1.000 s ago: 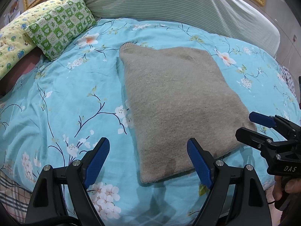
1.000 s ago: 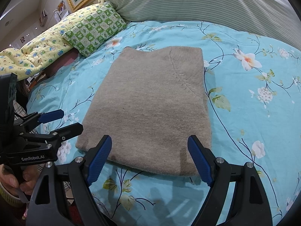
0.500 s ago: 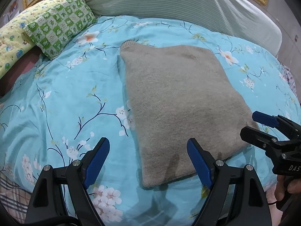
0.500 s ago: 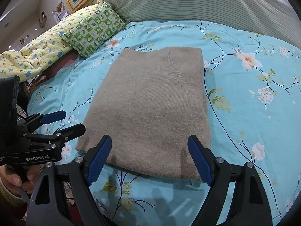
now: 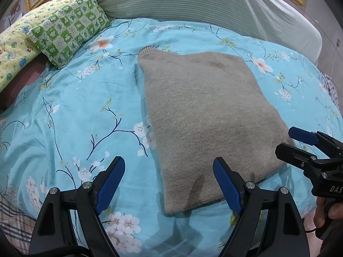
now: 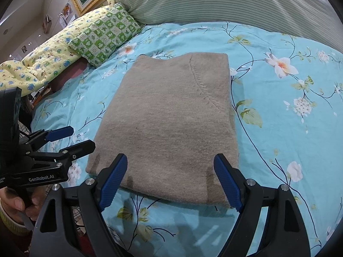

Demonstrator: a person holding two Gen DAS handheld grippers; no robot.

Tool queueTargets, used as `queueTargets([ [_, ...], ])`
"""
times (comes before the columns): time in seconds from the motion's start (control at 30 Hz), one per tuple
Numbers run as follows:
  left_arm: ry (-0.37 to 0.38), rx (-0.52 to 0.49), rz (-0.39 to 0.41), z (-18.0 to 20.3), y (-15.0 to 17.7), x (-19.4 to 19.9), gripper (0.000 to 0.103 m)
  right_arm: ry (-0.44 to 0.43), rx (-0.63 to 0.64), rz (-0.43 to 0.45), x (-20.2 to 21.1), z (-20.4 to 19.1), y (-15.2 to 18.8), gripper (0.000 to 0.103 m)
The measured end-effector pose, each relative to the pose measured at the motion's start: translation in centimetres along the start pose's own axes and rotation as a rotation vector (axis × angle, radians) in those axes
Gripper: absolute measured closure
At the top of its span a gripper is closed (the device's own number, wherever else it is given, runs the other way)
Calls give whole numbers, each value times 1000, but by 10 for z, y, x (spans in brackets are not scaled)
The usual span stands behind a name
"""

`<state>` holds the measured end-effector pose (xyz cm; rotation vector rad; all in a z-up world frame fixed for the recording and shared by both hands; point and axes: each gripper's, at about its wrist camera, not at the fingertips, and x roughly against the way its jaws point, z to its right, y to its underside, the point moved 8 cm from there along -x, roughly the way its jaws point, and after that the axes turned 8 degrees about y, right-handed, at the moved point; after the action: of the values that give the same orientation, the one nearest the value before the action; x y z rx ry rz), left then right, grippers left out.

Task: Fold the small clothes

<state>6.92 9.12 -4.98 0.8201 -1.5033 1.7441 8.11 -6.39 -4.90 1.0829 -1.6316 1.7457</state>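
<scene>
A grey-brown knitted sweater [image 5: 205, 115] lies folded into a flat rectangle on the blue floral bedspread [image 5: 75, 111]; it also shows in the right wrist view [image 6: 171, 124]. My left gripper [image 5: 169, 182] is open and empty, just short of the sweater's near left corner. My right gripper [image 6: 170, 180] is open and empty, its blue pads [image 6: 225, 180] over the sweater's near edge. The right gripper shows at the right of the left wrist view [image 5: 293, 141], and the left gripper at the left of the right wrist view [image 6: 75, 137].
A green checked pillow [image 5: 68, 36] and a yellow patterned quilt [image 6: 42, 64] lie at the back left. A large striped green bolster [image 5: 203, 6] runs along the back. The bed's near edge drops to plaid fabric [image 5: 12, 220] at the lower left.
Both grippers have drawn back slightly from the sweater, so it sits a little further away in both views. Both stay open. The sweater has not moved.
</scene>
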Motion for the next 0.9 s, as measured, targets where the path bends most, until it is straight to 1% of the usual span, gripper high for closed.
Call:
queueTargets([
  [0.43,-21,6,-5,-2,-1,1,18,-3,2,-1,0,1,0,20],
  [0.9,-13,-3,-3,4,-2,2,18,-5,-1,-1,1,5,-2,20],
])
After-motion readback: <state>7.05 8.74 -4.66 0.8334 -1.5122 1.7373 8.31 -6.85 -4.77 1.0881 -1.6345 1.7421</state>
